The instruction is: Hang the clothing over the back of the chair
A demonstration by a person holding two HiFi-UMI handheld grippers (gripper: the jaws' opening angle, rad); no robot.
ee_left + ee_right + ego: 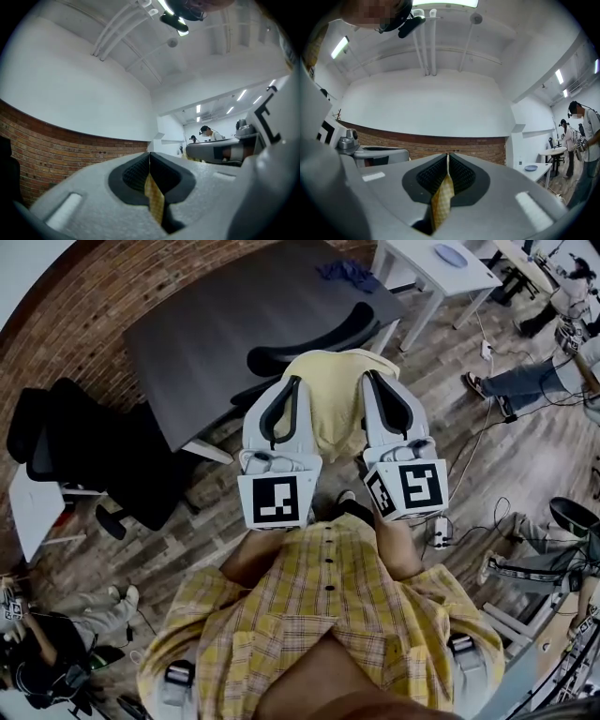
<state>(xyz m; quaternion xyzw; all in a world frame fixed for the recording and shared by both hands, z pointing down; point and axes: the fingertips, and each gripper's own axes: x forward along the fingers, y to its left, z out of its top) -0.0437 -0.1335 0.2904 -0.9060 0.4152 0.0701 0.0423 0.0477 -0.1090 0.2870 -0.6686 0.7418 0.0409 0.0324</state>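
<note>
- The left gripper (287,382) is closed, and in the left gripper view a thin fold of yellow checked fabric (154,199) is seen pinched between its black pads (133,176).
- The right gripper (375,378) is closed in the same way, with a strip of the same fabric (442,199) clamped between its pads (461,174).
- The clothing (330,404), a pale yellow garment, is held spread between the two grippers, just in front of a black office chair (314,343).
- The chair stands between the clothing and a dark grey table (206,329), against whose edge it is pushed.
- Part of the chair's seat and back is covered by the clothing, and whether the cloth touches the chair cannot be told.
- A bunched blue cloth (349,273) lies on the far end of the grey table.
- A second black chair (84,446) stands at the left, beside a brick wall (56,324).
- A white table (422,268) with a blue plate (451,254) on it is seen at the upper right.
- Seated people's legs (516,381) and cables lie across the wooden floor (506,465) at the right.
- The only print that can be made out is the black-and-white square marker on each gripper's cube (279,501), (412,488).
- The lower hem of the clothing is hidden behind the gripper bodies and the wearer's yellow plaid shirt (328,615).
- In both gripper views the lower field is filled by the grey jaws, so the chair is not shown there.
</note>
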